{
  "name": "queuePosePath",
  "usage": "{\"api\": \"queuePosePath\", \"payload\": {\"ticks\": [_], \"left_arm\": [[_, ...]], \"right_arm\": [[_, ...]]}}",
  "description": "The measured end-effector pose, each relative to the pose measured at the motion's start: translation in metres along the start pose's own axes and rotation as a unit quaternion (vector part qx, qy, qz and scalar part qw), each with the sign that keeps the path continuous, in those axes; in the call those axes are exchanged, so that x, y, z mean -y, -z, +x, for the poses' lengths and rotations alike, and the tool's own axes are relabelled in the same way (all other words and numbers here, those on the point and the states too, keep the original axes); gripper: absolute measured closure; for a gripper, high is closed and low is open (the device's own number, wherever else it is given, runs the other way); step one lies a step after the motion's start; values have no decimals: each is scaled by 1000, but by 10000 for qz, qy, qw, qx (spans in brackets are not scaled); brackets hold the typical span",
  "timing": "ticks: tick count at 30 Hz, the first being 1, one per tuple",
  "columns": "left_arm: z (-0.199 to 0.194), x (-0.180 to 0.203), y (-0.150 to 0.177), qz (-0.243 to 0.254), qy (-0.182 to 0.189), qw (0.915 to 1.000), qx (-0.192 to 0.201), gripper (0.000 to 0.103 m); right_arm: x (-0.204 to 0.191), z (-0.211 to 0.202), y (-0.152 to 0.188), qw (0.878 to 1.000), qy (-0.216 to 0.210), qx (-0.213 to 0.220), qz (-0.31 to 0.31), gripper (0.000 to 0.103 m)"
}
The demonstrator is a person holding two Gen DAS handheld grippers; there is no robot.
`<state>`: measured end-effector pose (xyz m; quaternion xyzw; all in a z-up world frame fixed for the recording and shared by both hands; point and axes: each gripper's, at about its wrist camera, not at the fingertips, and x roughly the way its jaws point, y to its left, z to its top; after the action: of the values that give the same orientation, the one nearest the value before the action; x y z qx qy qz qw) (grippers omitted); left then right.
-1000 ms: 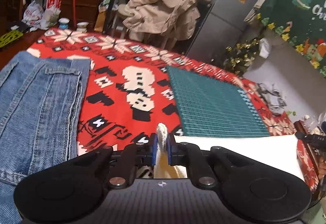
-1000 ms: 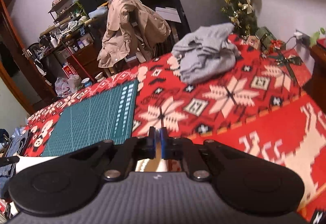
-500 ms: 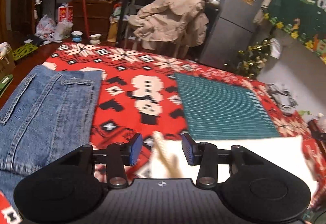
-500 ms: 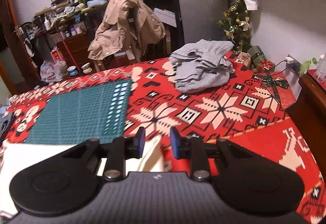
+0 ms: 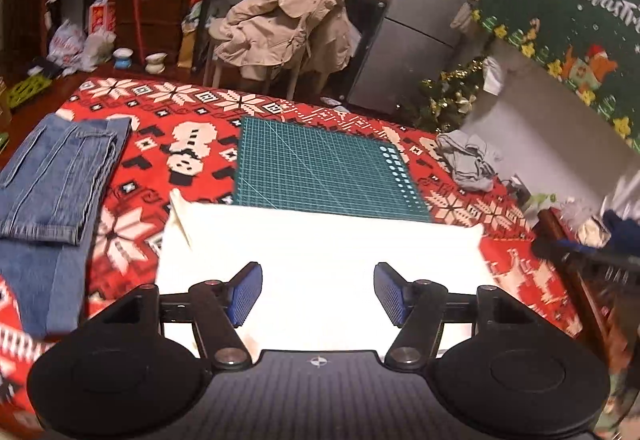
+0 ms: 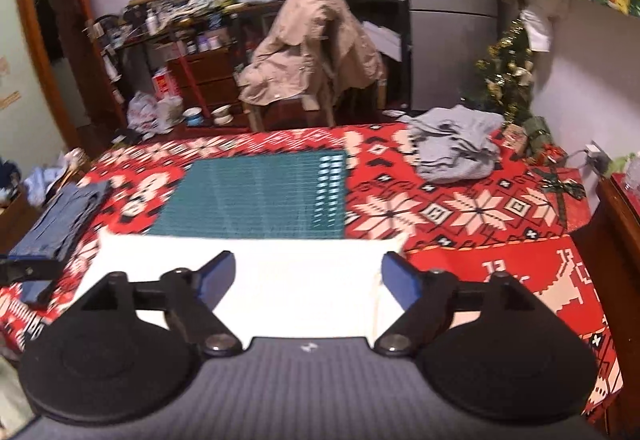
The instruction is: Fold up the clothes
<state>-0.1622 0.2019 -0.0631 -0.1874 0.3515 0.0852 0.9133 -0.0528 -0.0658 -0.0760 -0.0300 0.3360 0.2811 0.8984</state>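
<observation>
Left tool (image 5: 318,294) stands wide, its jaws having just been opening, with nothing between the blue pads; it hangs above the near part of the white folded garment (image 5: 320,252). That garment lies flat on the red patterned cloth of the tabletop (image 5: 200,176), its far edge just overlapping the near edge of the green cutting mat (image 5: 320,164), and its far-left corner sticks up a little. To the left, the folded jeans (image 5: 60,176) lie near the table's left edge. Right tool (image 6: 308,278) is likewise wide, jaws just opened, empty, above the right near part of the same white piece (image 6: 288,280).

By the look of it, a fold on the white garment has just been laid and released. Far right, a crumpled grey garment (image 6: 456,150) sits untouched, well apart from the white one. The next move likely calls either for flattening the raised corner or for reaching to the grey heap and spreading it.
</observation>
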Motion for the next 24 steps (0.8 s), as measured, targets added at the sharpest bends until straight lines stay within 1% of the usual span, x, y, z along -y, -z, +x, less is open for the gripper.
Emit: {"api": "queuePosePath", "payload": {"ticks": [1, 2, 4, 5, 6, 8, 11, 12, 14, 18, 20, 22, 24], "left_arm": [[-4, 6, -1, -9, -100, 9999, 33, 40], [-7, 12, -2, -18, -201, 9998, 66, 37], [-12, 23, -4, -7, -363, 9993, 97, 34], [-14, 28, -6, 37, -400, 9991, 123, 33], [-16, 32, -9, 113, -429, 9989, 134, 30], [-17, 38, -13, 278, -502, 9983, 89, 26], [-20, 42, -17, 485, -653, 9967, -39, 25], [-23, 42, -18, 510, -693, 9963, -39, 22], [-27, 39, -18, 476, -696, 9964, -6, 18], [-35, 27, -19, 327, -581, 9977, 111, 18], [-38, 22, -21, 355, -621, 9973, 143, 18], [-37, 18, -25, 461, -653, 9967, 107, 18], [-33, 19, -29, 625, -626, 9961, -2, 18]], "right_arm": [[-7, -5, 0, 10000, -22, -27, -36, 14], [-12, -9, 1, 10000, -68, -53, -49, 13], [-21, -18, 1, 9997, -164, -159, -21, 7], [-24, -20, 1, 9997, -172, -188, -10, 5], [-28, -24, 0, 9998, -95, -171, -12, 1], [-35, -32, 0, 9999, 76, -127, -18, 1], [-45, -48, -6, 9988, 497, 10, -31, 1], [-48, -53, -7, 9981, 622, 57, 5, 1], [-55, -63, -11, 9961, 865, 150, 80, 1], [-68, -77, -15, 9931, 1158, 176, 17, 1], [-75, -83, -18, 9925, 1217, 98, 57, 1], [-80, -87, -23, 9933, 1151, 0, 3, 1], [-84, -88, -26, 9936, 1112, -15, -186, 1]]}}
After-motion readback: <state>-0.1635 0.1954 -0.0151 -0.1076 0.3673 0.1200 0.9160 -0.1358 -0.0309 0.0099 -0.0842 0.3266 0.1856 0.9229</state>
